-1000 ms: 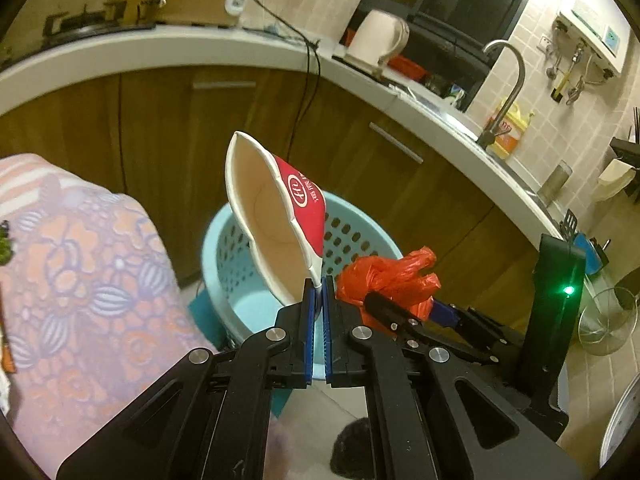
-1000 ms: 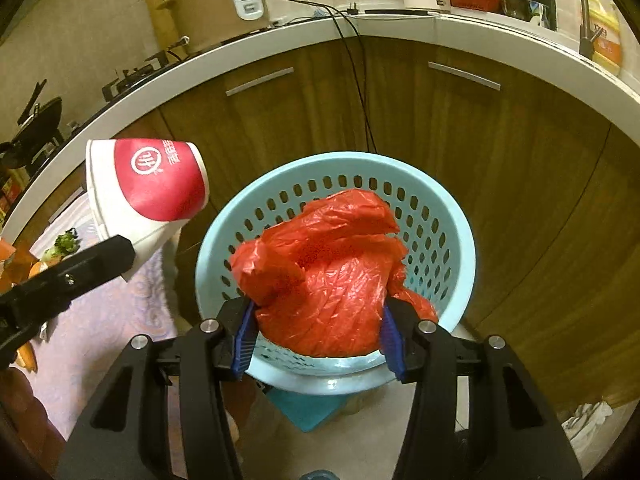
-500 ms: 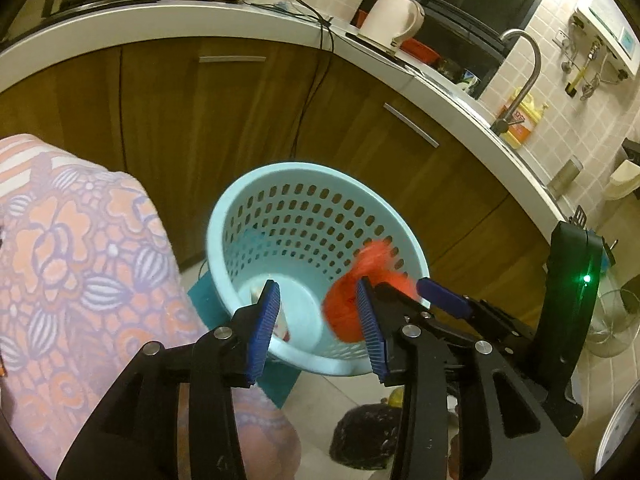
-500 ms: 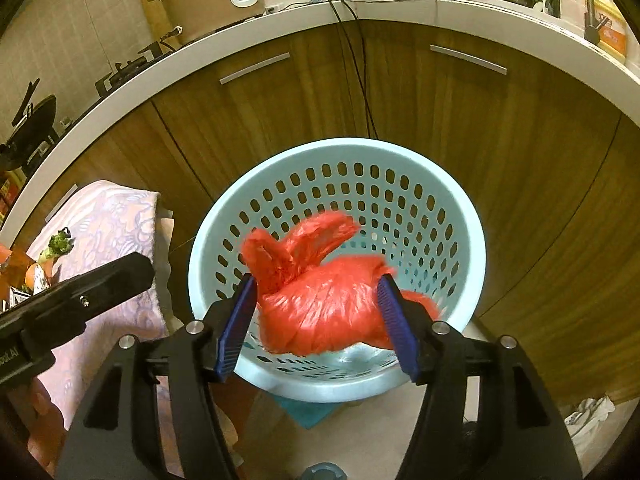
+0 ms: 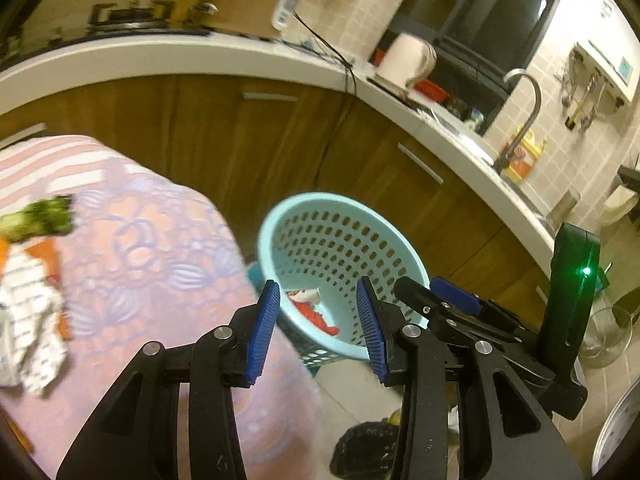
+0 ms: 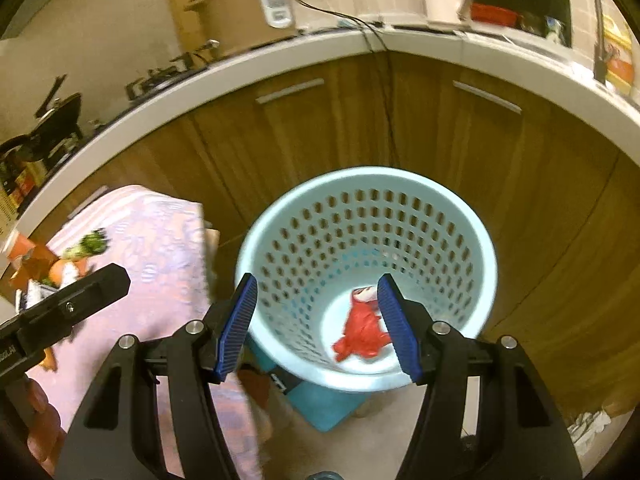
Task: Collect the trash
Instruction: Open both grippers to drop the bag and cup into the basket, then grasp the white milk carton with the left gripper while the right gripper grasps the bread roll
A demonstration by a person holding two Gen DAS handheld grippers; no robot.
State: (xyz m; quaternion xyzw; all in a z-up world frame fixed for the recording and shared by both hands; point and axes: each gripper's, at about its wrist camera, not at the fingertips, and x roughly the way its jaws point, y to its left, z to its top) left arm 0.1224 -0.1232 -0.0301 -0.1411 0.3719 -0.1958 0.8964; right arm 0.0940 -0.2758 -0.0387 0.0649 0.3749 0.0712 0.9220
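A light-blue perforated basket stands on the floor before the wooden cabinets. At its bottom lie a crumpled red plastic bag and a red-and-white paper cup. My left gripper hangs above and in front of the basket, open with nothing between its blue pads. My right gripper is above the basket's near rim, also open and empty. Part of the left gripper's black finger shows at the left of the right wrist view.
A table under a pink flowered cloth stands left of the basket, carrying green scraps, orange bits and a white striped wrapper. A black bag lies on the floor. The counter curves behind.
The left gripper opened and dropped the paper cup; the right let go of the red bag. Both fell to the basket's bottom. Both grippers rose and drew back, the left swinging toward the table.
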